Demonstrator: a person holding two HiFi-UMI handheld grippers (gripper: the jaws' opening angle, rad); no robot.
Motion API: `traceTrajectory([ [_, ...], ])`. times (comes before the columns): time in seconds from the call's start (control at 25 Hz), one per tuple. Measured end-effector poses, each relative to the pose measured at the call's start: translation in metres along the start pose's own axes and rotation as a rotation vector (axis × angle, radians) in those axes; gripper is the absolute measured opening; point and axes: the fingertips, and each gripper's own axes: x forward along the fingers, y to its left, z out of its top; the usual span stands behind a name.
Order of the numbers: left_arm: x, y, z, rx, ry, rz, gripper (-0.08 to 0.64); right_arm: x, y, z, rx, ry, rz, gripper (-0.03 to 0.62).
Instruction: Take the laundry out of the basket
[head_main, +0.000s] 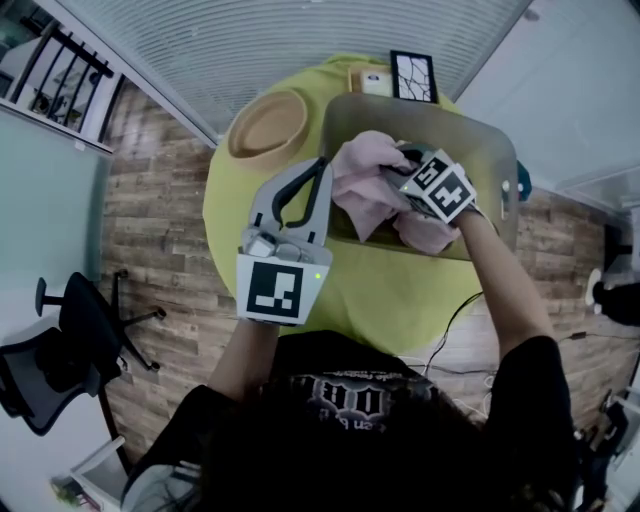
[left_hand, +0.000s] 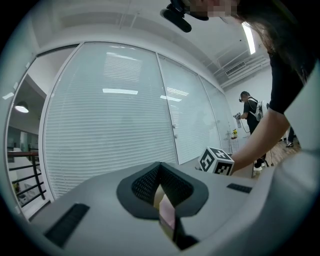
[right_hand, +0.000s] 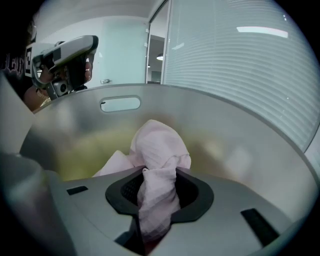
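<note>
Right claw (right_hand: 159, 176) is clamped tight on the pink cloth (right_hand: 161, 142). One bunch is squeezed between its jaws, and the rest spills just ahead of it, down inside the translucent basket (right_hand: 235, 140). Left claw (head_main: 322, 165), jaws together on nothing, hovers just outside the basket's wall, with a wooden bowl (head_main: 240, 140) beside it.
</note>
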Motion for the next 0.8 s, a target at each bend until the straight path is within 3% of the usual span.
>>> traceTrajectory([
  [0.8, -0.015, 0.000, 0.012, 0.016, -0.030, 0.005, -0.003, -0.067, -0.008, 0.070, 0.066, -0.270, -0.251, 0.117],
])
